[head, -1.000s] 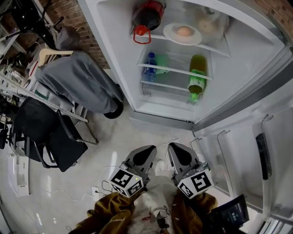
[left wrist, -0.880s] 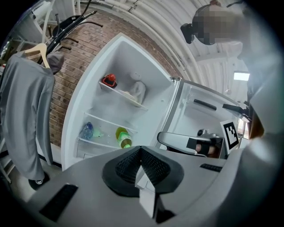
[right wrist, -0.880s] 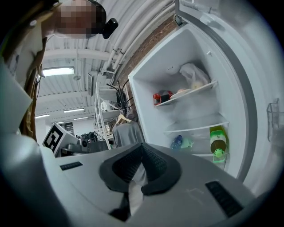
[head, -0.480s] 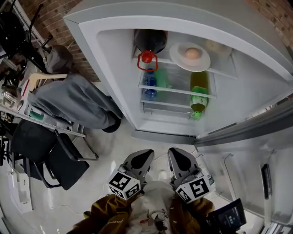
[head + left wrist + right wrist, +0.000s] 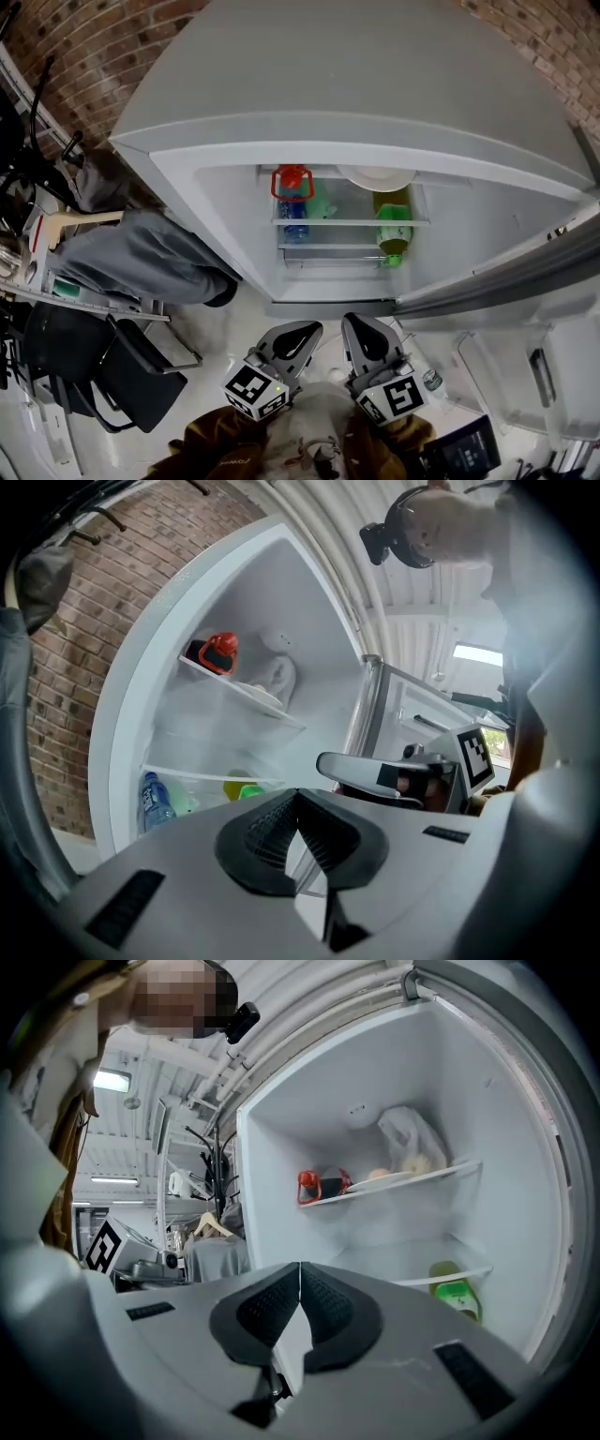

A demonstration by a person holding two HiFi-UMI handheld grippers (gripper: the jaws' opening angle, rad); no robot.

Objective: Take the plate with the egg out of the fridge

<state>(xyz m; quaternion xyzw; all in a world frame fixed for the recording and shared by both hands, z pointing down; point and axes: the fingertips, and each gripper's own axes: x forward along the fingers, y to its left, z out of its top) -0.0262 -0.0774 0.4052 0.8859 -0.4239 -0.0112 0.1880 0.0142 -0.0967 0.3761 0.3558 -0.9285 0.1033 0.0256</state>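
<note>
The fridge (image 5: 375, 103) stands open in front of me. In the right gripper view a white plate (image 5: 392, 1180) carrying an egg (image 5: 378, 1174) sits on the top shelf, between a red-capped dark bottle (image 5: 320, 1186) and a white plastic bag (image 5: 410, 1147). From the head view only the plate's front rim (image 5: 380, 179) shows under the fridge's top edge, and the egg is hidden. My left gripper (image 5: 305, 330) and right gripper (image 5: 358, 328) hang side by side, low in front of the fridge and well short of the shelf. Both are shut with nothing in them.
The fridge door (image 5: 525, 281) stands open at the right. A blue bottle (image 5: 292, 223) and a green bottle (image 5: 394, 225) lie on the lower shelf. At the left are a grey garment (image 5: 141, 258) on a rack, a black chair (image 5: 122, 375) and a brick wall (image 5: 84, 56).
The head view has swung upward, so the fridge's top now hides the egg and most of the upper shelf. Both shut grippers have stayed side by side and come closer to the fridge.
</note>
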